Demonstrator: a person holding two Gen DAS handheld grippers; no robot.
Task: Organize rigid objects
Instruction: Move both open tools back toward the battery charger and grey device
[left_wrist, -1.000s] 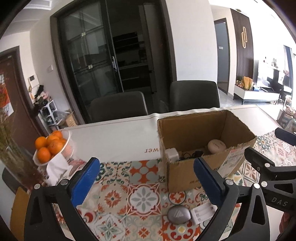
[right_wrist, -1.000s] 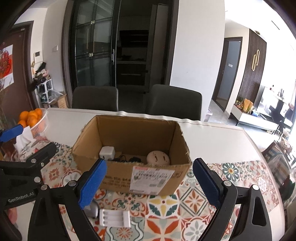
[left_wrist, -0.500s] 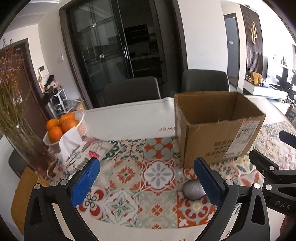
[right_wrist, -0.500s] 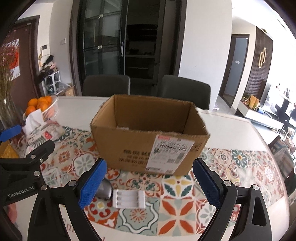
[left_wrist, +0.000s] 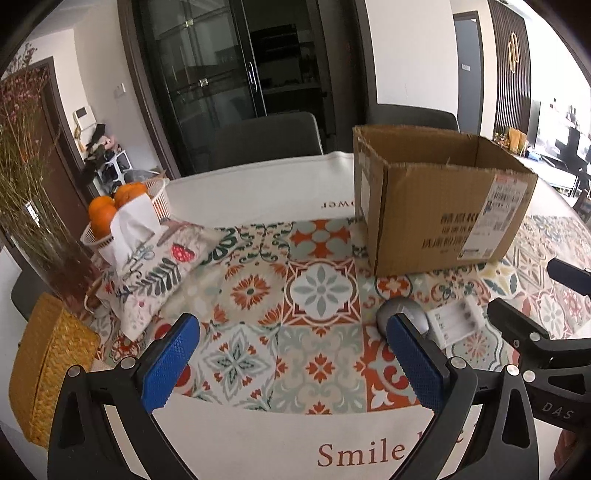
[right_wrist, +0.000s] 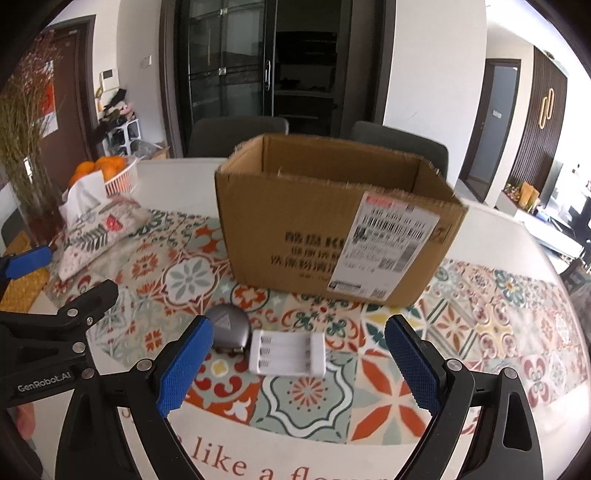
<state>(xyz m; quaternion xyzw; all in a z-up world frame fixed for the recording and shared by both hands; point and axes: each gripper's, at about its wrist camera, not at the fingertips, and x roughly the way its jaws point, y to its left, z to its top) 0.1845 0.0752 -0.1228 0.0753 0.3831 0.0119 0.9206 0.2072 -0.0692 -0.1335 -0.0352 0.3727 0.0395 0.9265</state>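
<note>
Descent is the change: a second ago both wrist cameras looked down into the cardboard box (right_wrist: 332, 229) and showed a white plug and a round pale thing already lying in it, whereas now both views sit lower, the box's inside is hidden behind its labelled front wall, and the bench (right_wrist: 480, 240) fills more of the picture. The right gripper (right_wrist: 295, 363) has its fingers (right_wrist: 184, 369) spread wide with nothing between the pads; the left gripper (left_wrist: 295, 363) likewise shows blue fingers spread and empty. Two loose pieces lie on the patterned cloth near the front edge of the bench, in front of the box: a grey rounded device (right_wrist: 227, 326) and, touching its right side, a white battery charger (right_wrist: 288, 352). The charger lies ahead of the right gripper's open gap. My reading is that a pick of one of these two is being lined up, so sorting is only partly done, with both pieces yet to go in.
</note>
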